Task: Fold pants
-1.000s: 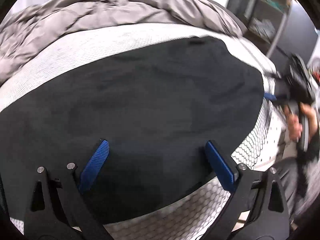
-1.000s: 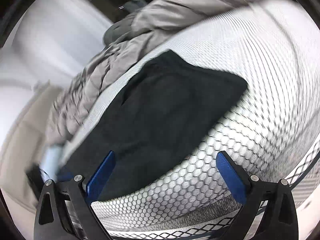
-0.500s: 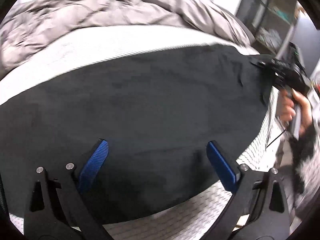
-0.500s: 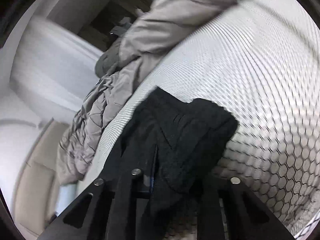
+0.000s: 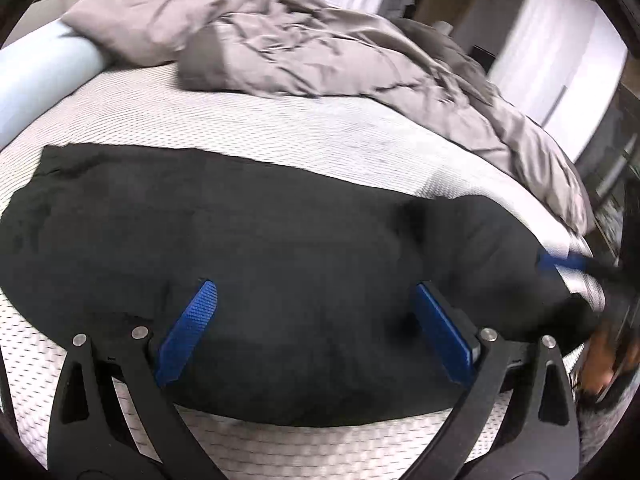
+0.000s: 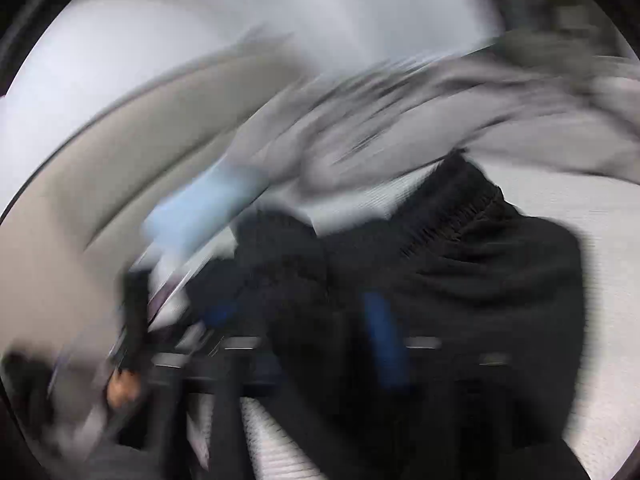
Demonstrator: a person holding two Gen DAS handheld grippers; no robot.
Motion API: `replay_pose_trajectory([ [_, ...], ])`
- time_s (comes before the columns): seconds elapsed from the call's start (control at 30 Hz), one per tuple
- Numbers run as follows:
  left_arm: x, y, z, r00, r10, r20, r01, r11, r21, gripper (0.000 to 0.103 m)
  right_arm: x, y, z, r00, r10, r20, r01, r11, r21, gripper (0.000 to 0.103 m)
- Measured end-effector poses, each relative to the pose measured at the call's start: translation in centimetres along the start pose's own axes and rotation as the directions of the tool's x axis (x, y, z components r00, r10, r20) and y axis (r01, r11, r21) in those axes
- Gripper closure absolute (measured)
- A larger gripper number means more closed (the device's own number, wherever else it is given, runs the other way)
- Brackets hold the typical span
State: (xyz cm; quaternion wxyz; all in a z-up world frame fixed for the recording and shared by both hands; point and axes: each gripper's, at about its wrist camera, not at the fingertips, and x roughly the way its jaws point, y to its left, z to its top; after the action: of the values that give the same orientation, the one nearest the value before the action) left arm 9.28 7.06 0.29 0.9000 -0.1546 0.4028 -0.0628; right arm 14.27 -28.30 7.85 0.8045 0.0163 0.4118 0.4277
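Pants point(image 5: 280, 264) lie on the bed point(image 5: 248, 120); both jaws wide open, holding nothing, right just opening. Dropped fold might flop loose.

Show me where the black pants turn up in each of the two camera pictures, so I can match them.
Left wrist view: the black pants lie flat across the middle, spanning nearly the whole width of the white mattress.
Right wrist view: the pants, blurred, fill the lower centre and right, bunched, with the gathered waistband uppermost.
Shared landmark: the rumpled grey duvet, beyond the pants in both views.
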Motion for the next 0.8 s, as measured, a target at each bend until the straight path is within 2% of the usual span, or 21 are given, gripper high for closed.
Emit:
replay_pose_trajectory([
  [0.07,0.1,1.1,0.1,1.0,0.007,-0.002,-0.007,1.0,-0.025,0.005,2.3,2.1,-2.2,0.994,-0.005,-0.113,-0.01,0.992,-0.125,0.02],
  [0.1,0.2,1.3,0.1,1.0,0.002,-0.007,-0.003,1.0,-0.031,0.005,2.4,2.3,-3.3,0.991,-0.033,-0.129,0.011,0.986,-0.164,0.02],
  [0.17,0.9,0.7,0.2,1.0,-0.014,-0.023,0.014,1.0,-0.023,0.005,1.4,1.7,-4.5,0.991,-0.059,-0.12,0.039,0.986,-0.164,0.02],
  [0.23,1.5,-1.1,-0.3,0.999,-0.035,-0.041,0.035,0.999,0.005,0.005,-1.1,-0.2,-5.4,0.993,-0.075,-0.089,0.066,0.993,-0.099,0.02],
  [0.3,2.6,-3.7,-0.7,0.995,-0.067,-0.074,0.072,0.996,0.062,0.005,-3.5,-2.9,-5.9,0.991,-0.131,-0.034,0.131,0.991,-0.026,0.02],
  [0.33,2.9,-5.1,-1.2,0.993,-0.07,-0.09,0.079,0.992,0.1,0.005,-4.6,-4.4,-6.8,0.986,-0.161,-0.033,0.161,0.987,0.01,0.02],
  [0.4,4.0,-7.8,-2.3,0.991,-0.027,-0.129,0.056,0.973,0.222,0.005,-5.4,-6.2,-8.9,0.974,-0.212,-0.08,0.215,0.976,0.032,0.022],
  [0.47,5.0,-9.3,-3.1,0.988,0.034,-0.147,0.014,0.948,0.317,0.005,-5.4,-6.9,-11.1,0.957,-0.253,-0.142,0.255,0.967,-0.003,0.025],
  [0.5,5.1,-9.7,-3.2,0.989,0.045,-0.142,0.004,0.943,0.332,0.005,-5.6,-7.0,-12.2,0.948,-0.27,-0.166,0.268,0.963,-0.033,0.025],
  [0.57,4.9,-9.7,-3.0,0.989,0.017,-0.148,0.028,0.954,0.298,0.005,-6.2,-6.4,-13.9,0.94,-0.288,-0.185,0.272,0.956,-0.107,0.025],
  [0.6,4.6,-9.7,-2.8,0.989,-0.004,-0.148,0.044,0.962,0.268,0.005,-7.0,-6.3,-14.4,0.943,-0.285,-0.17,0.266,0.956,-0.127,0.025],
  [0.67,4.3,-9.7,-2.2,0.989,-0.043,-0.14,0.074,0.971,0.228,0.005,-8.9,-6.8,-14.6,0.959,-0.252,-0.132,0.24,0.965,-0.103,0.024],
  [0.8,4.2,-9.3,-1.1,0.992,-0.053,-0.11,0.073,0.98,0.185,0.005,-11.1,-8.2,-14.0,0.965,-0.262,-0.03,0.262,0.965,-0.014,0.024],
])
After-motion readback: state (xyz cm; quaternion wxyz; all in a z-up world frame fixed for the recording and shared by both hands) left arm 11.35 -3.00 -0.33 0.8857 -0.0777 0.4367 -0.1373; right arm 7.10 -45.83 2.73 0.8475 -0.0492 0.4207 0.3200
